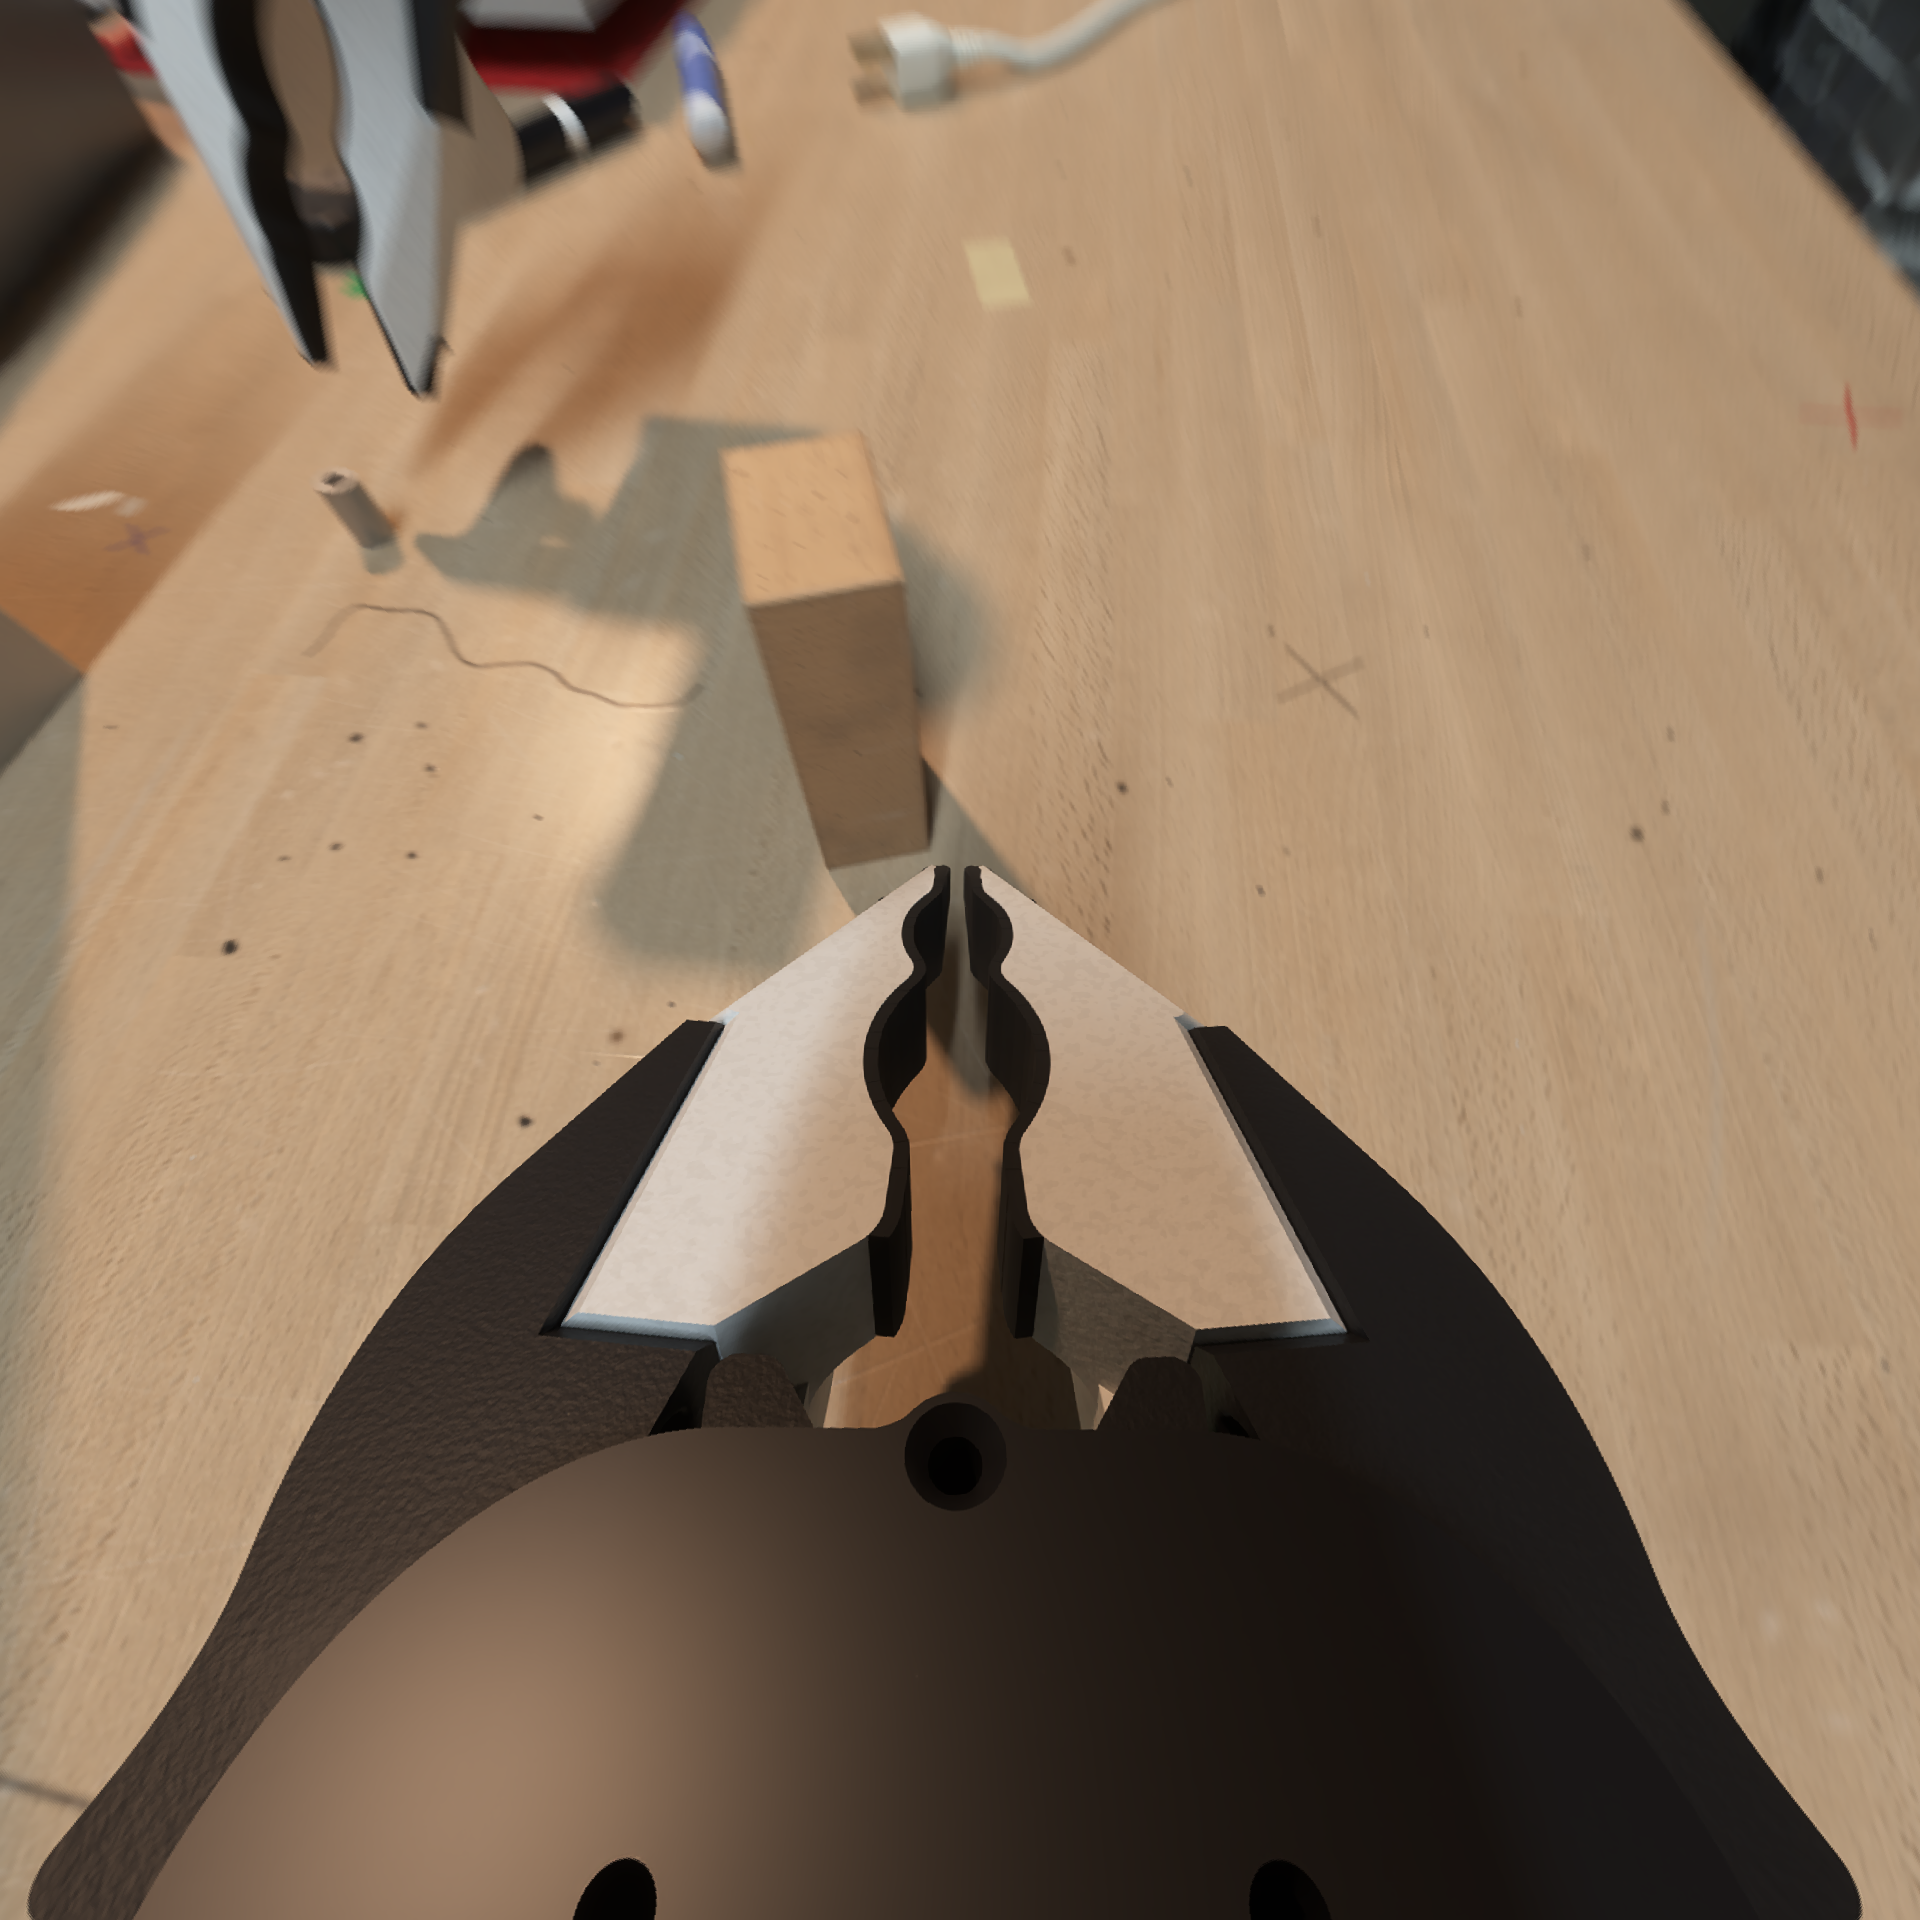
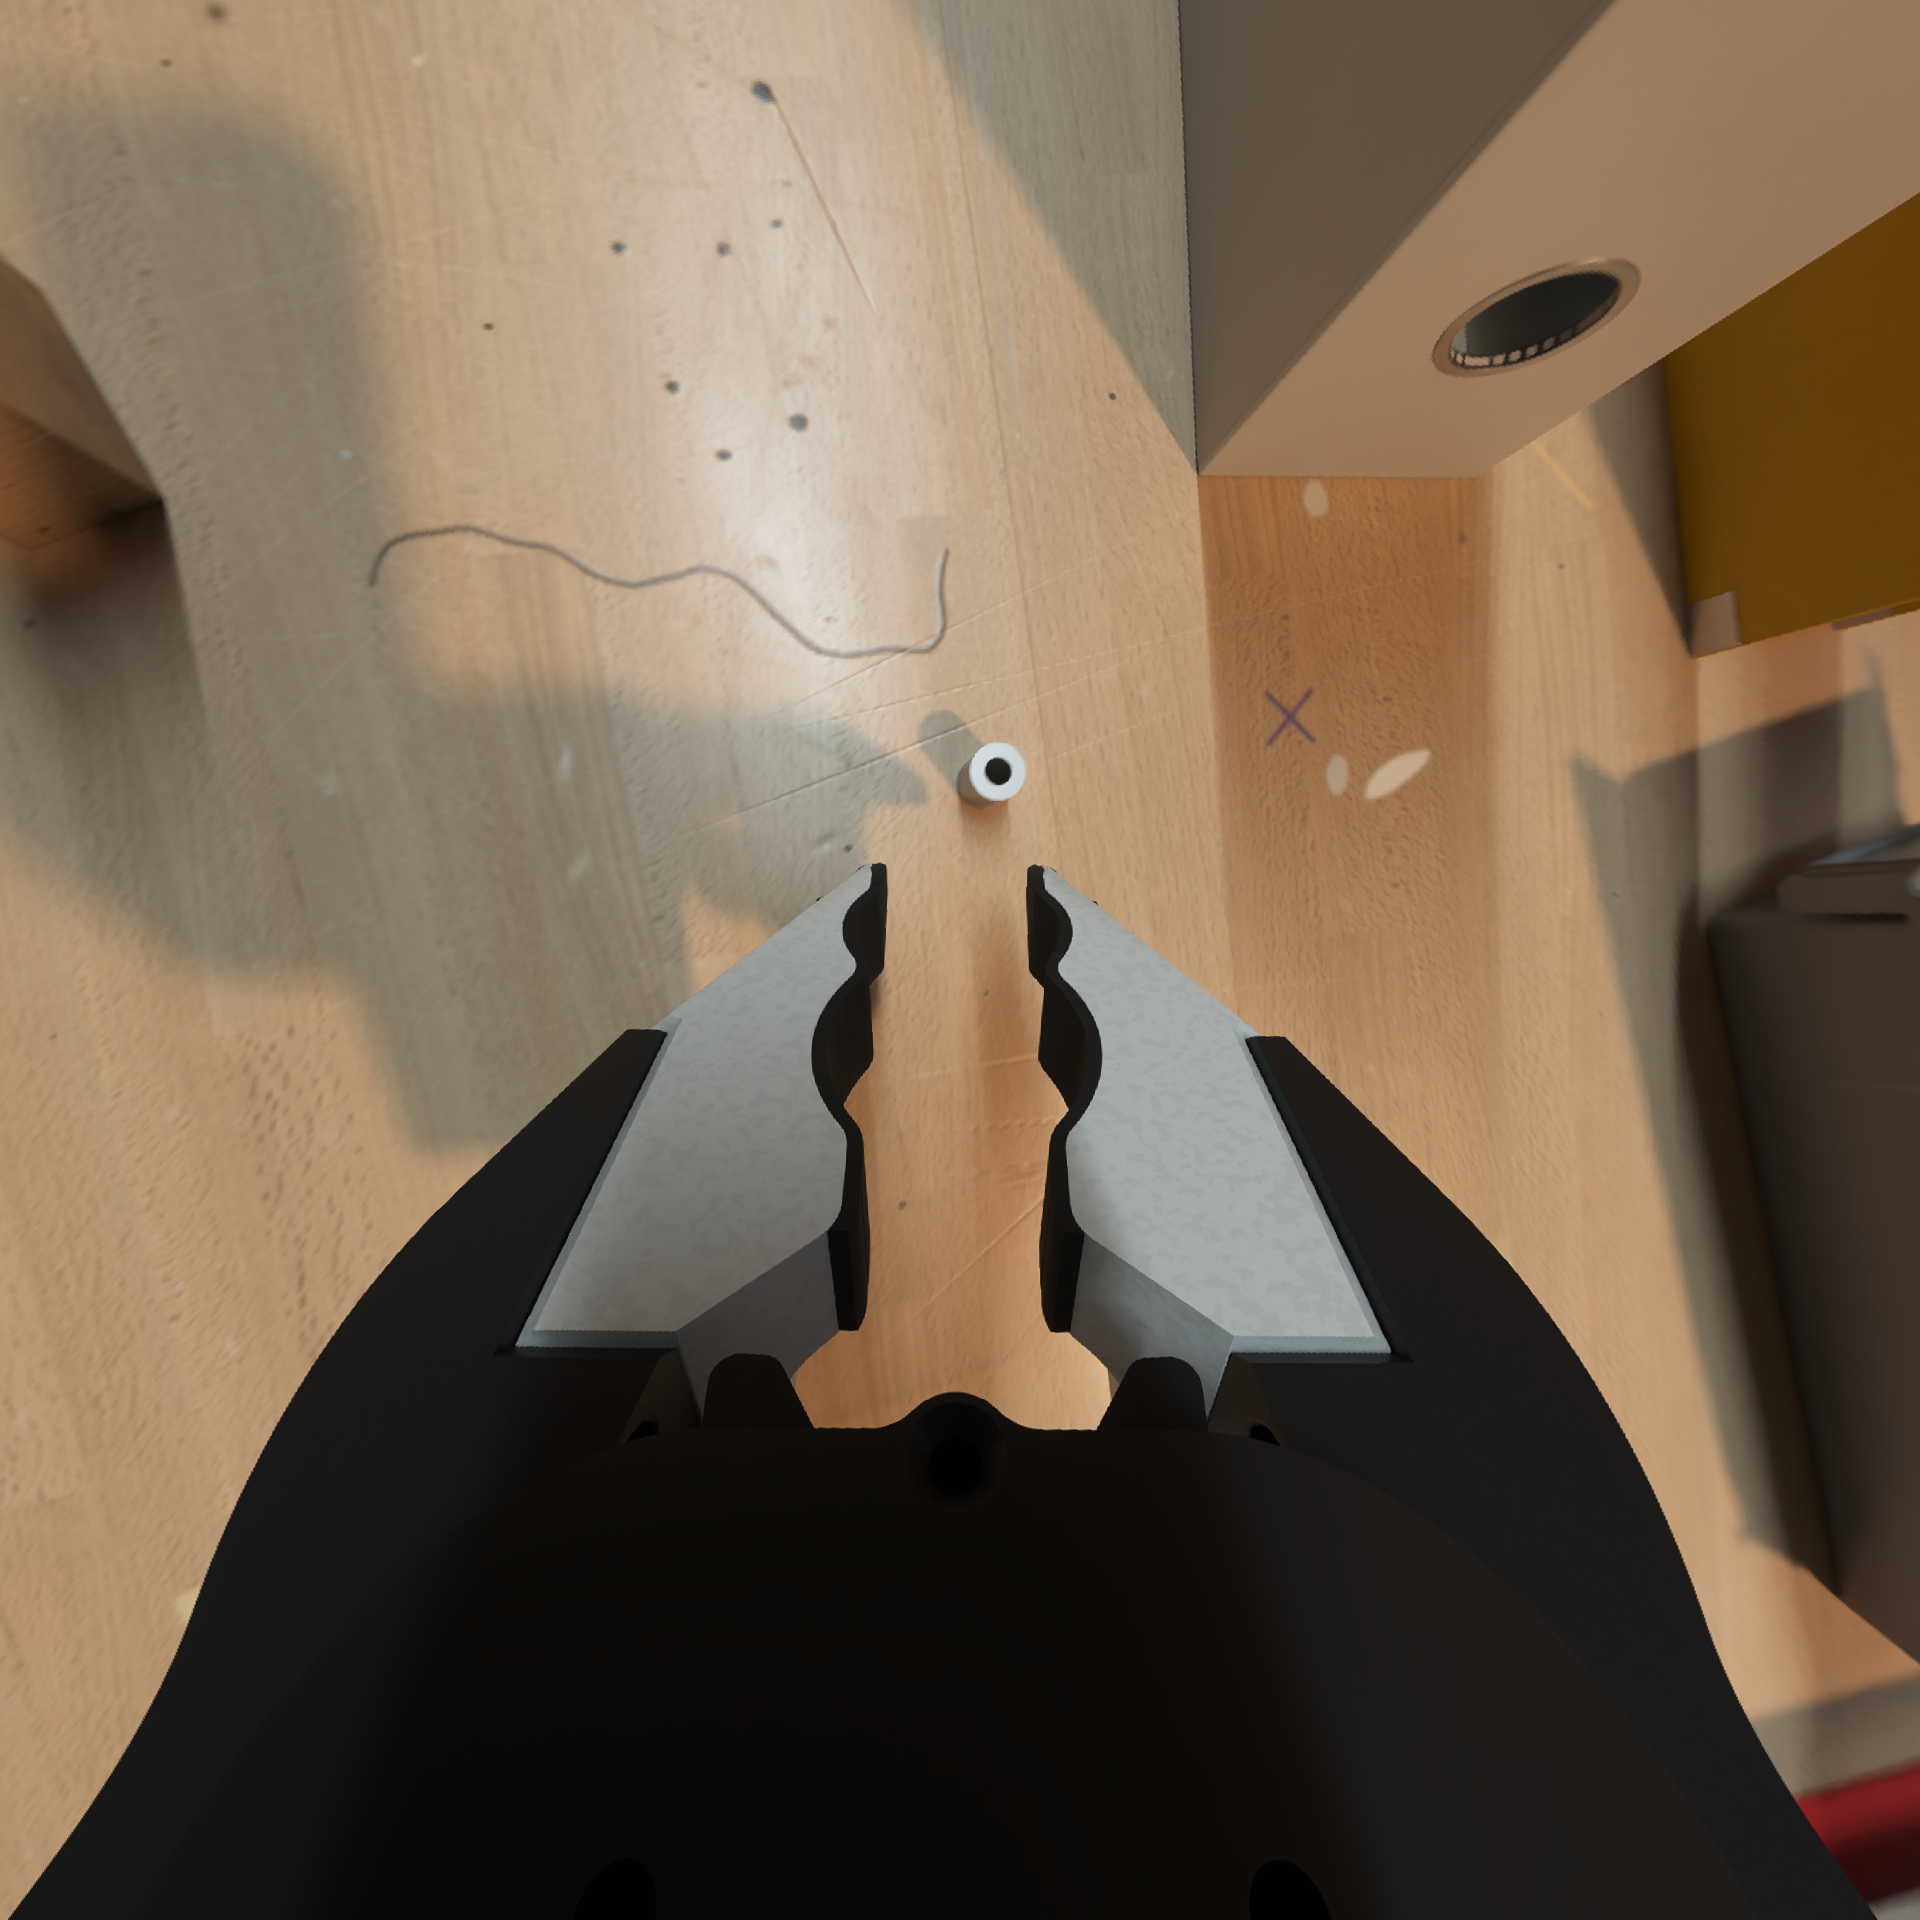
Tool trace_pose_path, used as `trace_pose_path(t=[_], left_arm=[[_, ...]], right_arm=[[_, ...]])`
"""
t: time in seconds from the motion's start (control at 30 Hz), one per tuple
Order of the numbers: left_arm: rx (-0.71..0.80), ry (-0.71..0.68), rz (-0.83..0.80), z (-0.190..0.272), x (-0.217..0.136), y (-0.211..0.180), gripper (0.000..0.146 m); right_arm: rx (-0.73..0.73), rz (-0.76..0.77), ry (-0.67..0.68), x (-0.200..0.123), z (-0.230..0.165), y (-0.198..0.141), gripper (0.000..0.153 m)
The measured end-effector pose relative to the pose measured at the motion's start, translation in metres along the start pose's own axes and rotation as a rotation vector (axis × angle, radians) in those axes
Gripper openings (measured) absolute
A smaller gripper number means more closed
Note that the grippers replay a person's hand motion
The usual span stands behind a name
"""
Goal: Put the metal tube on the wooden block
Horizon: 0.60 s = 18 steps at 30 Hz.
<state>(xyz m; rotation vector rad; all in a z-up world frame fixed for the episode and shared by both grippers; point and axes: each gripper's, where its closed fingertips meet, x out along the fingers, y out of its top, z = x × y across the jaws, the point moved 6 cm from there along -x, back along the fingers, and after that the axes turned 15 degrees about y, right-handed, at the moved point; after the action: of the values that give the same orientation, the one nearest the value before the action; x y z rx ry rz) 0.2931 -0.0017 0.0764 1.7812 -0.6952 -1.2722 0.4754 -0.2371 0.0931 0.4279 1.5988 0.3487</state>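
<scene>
The small metal tube (image 1: pixel 356 511) stands upright on the wooden table, left of the wooden block (image 1: pixel 826 623). In the right wrist view the tube (image 2: pixel 995 773) shows from above, its hole facing me, just beyond my fingertips. My right gripper (image 2: pixel 956 878) is open and empty, pointing down above the tube; it also shows in the left wrist view (image 1: pixel 369 358), hanging above and behind the tube. My left gripper (image 1: pixel 957 876) is shut and empty, its tips just in front of the block's near end. The block's edge shows at the far left of the right wrist view (image 2: pixel 52 478).
A thin wire (image 2: pixel 665 582) lies on the table near the tube. A white box with a round hole (image 2: pixel 1455 312) and a yellow box (image 2: pixel 1808 468) stand at the right. A white plug (image 1: pixel 914 62), markers (image 1: pixel 701 94) and a red object (image 1: pixel 540 52) lie far back.
</scene>
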Motion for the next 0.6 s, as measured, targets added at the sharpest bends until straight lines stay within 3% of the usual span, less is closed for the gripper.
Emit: trace_pose_path(t=[0.17, 0.5, 0.6], left_arm=[[-0.172, 0.079, 0.198, -0.018, -0.003, 0.007, 0.0], [-0.018, 0.088, 0.043, -0.017, -0.001, -0.007, 0.002], [-0.031, 0.097, 0.083, -0.018, -0.003, -0.004, 0.001]], right_arm=[[0.053, 0.021, 0.109, 0.022, 0.02, 0.004, 0.026], [0.04, -0.021, 0.157, 0.031, 0.02, 0.008, 0.012], [-0.009, 0.096, 0.214, 0.02, -0.005, 0.026, 0.012]])
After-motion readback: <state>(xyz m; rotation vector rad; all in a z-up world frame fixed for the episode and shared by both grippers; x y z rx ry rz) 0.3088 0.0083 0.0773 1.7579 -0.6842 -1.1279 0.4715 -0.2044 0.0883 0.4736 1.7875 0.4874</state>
